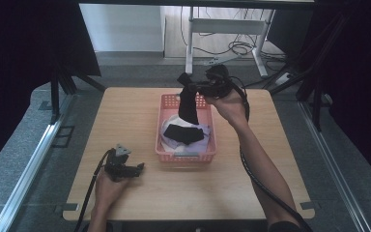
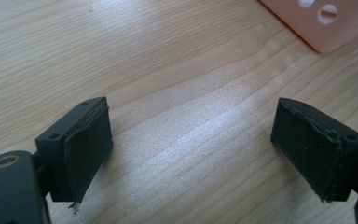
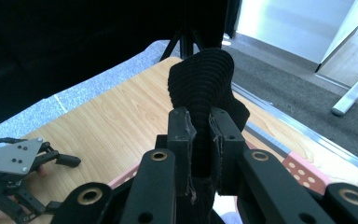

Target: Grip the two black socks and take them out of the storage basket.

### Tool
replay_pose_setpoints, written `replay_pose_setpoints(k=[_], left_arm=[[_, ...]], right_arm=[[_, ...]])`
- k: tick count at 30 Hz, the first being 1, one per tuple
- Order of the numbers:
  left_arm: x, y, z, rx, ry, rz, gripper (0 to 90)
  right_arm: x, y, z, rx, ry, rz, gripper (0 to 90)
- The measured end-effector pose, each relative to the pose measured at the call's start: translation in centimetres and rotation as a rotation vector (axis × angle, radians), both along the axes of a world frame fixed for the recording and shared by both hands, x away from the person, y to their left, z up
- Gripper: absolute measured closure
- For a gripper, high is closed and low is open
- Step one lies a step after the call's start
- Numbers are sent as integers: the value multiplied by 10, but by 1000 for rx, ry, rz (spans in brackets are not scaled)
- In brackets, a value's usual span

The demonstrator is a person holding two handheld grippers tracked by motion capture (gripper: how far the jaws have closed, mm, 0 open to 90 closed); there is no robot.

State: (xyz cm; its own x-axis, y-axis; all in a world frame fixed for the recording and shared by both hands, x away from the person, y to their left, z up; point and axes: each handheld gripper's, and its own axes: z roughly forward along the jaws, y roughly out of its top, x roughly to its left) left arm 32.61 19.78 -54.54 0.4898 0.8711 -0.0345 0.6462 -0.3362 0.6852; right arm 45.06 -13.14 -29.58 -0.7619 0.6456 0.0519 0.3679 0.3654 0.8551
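Right gripper (image 1: 186, 82) is clamped on a black sock (image 1: 189, 104), hanging above the pink basket (image 1: 186, 155). Left gripper (image 1: 140, 167), near left on the table (image 1: 125, 116), stands wide, holding nothing.

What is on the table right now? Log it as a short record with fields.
surface: wooden table
basket: pink basket, mid-table, holding folded clothes
held item: black sock, hanging above the basket
right gripper: shut on the sock, raised over the basket's far end
left gripper: open, nothing between its jaws, resting low on the table left of the basket
other sock: black piece lying on the pale clothes in the basket
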Motion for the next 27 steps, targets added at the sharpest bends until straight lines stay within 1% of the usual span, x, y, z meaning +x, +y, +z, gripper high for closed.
replay_pose_setpoints(k=[1,4,6,7,8,10,20,23,24,27], left_arm=[[0,0,0,0,0,0,121],[0,1,0,5,2,-5,121],[0,1,0,5,2,-5,121],[0,1,0,5,2,-5,121],[0,1,0,5,2,-5,121],[0,1,0,5,2,-5,121],[0,0,0,5,2,-5,121],[0,0,0,5,2,-5,121],[0,0,0,-1,-1,0,121],[0,0,0,-1,0,0,121]], right_arm=[[0,0,0,0,0,0,797],[-2,-6,8,13,-11,-8,797],[-2,-7,10,14,-15,-13,797],[-3,-12,13,17,-24,-21,796],[-3,-12,13,17,-24,-21,796],[-3,-21,18,28,-33,-45,796],[-4,-49,28,48,-68,-122,796],[-4,-58,29,53,-74,-146,796],[-4,-61,29,56,-73,-153,795],[-4,-67,29,65,-69,-165,795]])
